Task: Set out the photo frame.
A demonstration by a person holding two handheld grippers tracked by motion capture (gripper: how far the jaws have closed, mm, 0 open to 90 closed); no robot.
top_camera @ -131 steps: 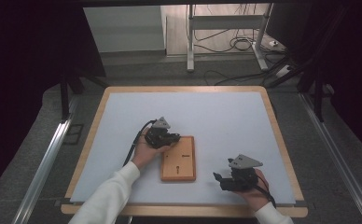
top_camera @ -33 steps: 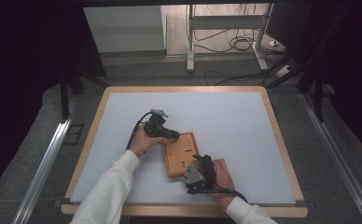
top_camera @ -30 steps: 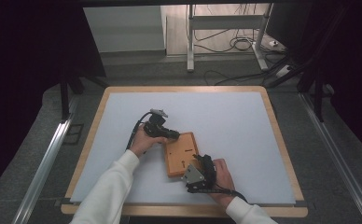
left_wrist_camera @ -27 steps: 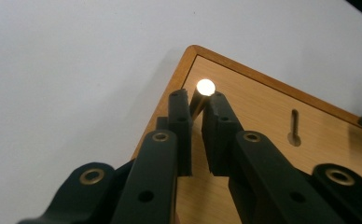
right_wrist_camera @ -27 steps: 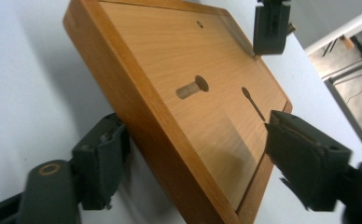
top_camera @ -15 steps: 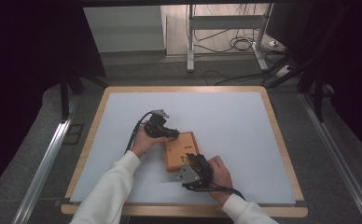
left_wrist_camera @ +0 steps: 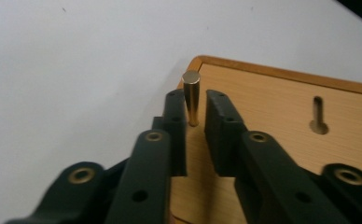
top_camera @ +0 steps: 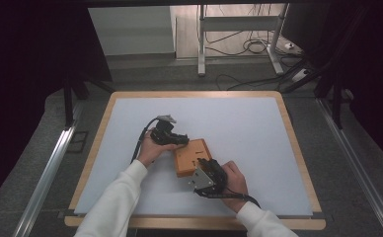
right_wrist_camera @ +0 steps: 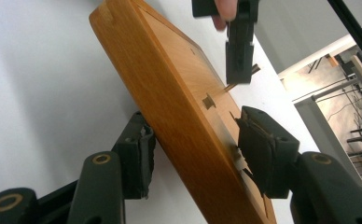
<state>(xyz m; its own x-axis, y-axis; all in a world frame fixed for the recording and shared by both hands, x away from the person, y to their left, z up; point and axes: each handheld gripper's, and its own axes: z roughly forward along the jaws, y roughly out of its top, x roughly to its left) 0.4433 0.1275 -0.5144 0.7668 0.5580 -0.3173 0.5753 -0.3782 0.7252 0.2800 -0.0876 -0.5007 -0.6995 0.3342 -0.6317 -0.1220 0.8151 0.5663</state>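
- Broadly, the table is a flat pale sheet framed by a light wooden rim; matte and smooth
- on it, near the person's edge, lies a rectangular wooden board with rounded corners, warm orange grain and a keyhole-shaped slot cut in its face; the high view shows it skewed between the two hands, while the right gripper view shows its thick rounded edge lifted off the table at a slant
- the right gripper has its black jaws on either side of that edge; they have just been closing, one pad on the top face and one under the board; a grasp on the board
- the left gripper reaches the board's far corner; its jaws have just been opening and stand slightly apart
- smallest, a shiny brass peg, round with a flat top, stands upright at the board's corner between those jaws; the left one is just against it and a gap shows at the other, so it is released
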